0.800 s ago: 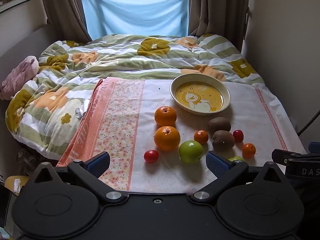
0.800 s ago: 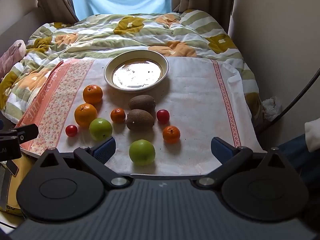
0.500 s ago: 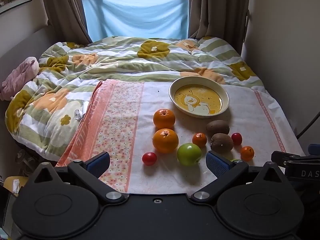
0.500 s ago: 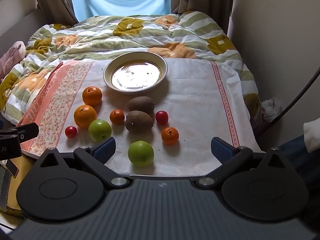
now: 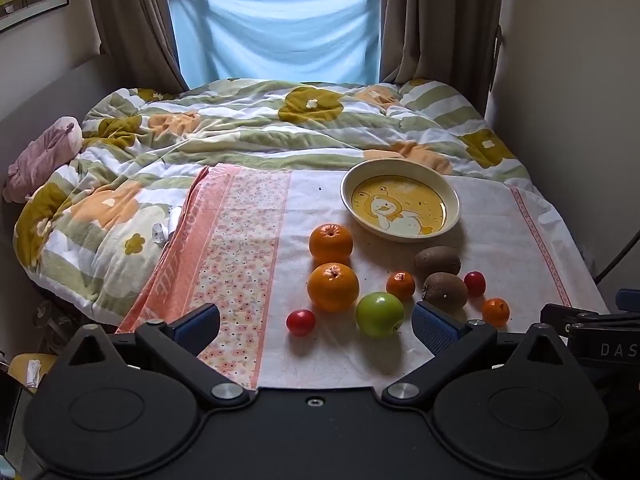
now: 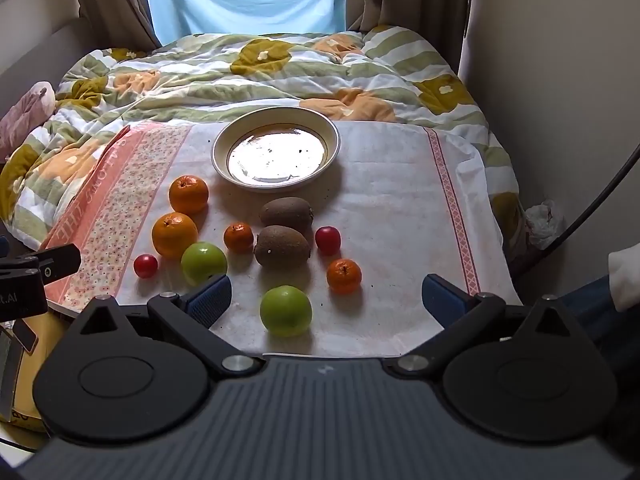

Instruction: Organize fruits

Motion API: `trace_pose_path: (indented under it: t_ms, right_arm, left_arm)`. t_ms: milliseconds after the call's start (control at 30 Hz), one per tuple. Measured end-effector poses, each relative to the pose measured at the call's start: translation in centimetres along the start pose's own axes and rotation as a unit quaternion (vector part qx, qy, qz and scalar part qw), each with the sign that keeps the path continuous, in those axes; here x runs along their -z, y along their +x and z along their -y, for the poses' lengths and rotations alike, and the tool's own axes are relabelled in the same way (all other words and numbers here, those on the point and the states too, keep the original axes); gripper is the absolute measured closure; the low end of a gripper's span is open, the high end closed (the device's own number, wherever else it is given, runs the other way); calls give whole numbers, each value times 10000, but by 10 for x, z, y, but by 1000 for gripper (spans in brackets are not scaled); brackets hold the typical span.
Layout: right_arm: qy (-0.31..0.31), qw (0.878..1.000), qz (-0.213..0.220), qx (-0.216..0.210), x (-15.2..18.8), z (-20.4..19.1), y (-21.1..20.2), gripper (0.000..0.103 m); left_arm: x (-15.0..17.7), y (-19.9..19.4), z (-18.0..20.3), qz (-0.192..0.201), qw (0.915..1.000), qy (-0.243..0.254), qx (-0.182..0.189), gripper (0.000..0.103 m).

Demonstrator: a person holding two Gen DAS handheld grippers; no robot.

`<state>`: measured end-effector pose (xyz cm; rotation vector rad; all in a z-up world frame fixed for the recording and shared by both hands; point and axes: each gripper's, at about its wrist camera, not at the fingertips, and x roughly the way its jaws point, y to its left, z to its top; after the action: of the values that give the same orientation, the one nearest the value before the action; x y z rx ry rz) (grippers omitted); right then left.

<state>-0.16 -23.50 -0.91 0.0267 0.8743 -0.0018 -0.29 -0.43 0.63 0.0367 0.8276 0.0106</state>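
Observation:
Fruit lies loose on a white cloth (image 6: 392, 184) on the bed: two oranges (image 5: 331, 243) (image 5: 333, 286), two kiwis (image 6: 286, 213) (image 6: 281, 246), two green apples (image 5: 379, 313) (image 6: 285, 310), two small mandarins (image 6: 238, 237) (image 6: 344, 276) and two small red fruits (image 5: 301, 322) (image 6: 328, 241). Behind them stands an empty cream bowl (image 5: 452, 200) with a yellow bear picture. My left gripper (image 5: 316, 326) hovers open at the cloth's near edge, the red fruit and one apple between its fingers' lines. My right gripper (image 6: 326, 300) is open too, above the nearest apple.
A rumpled flowered duvet (image 5: 248, 128) covers the bed beyond the cloth. A pink soft toy (image 5: 44, 156) lies at the left edge. Walls close in on the right; curtains and a blue window cover stand behind. A sleeve (image 6: 624, 276) shows at far right.
Both views have tilted slightly, so the fruit sits a little lower in the left view and the window shows more. No fruit has moved; both grippers stay open.

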Motion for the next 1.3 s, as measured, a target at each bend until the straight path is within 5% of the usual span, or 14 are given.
trace_pose_path:
  t_ms: [1300]
  right_arm:
    - [-25, 10000, 33, 26, -1, -2, 1, 0]
  left_arm:
    - [-4, -4, 1, 55, 10000, 59, -17, 0]
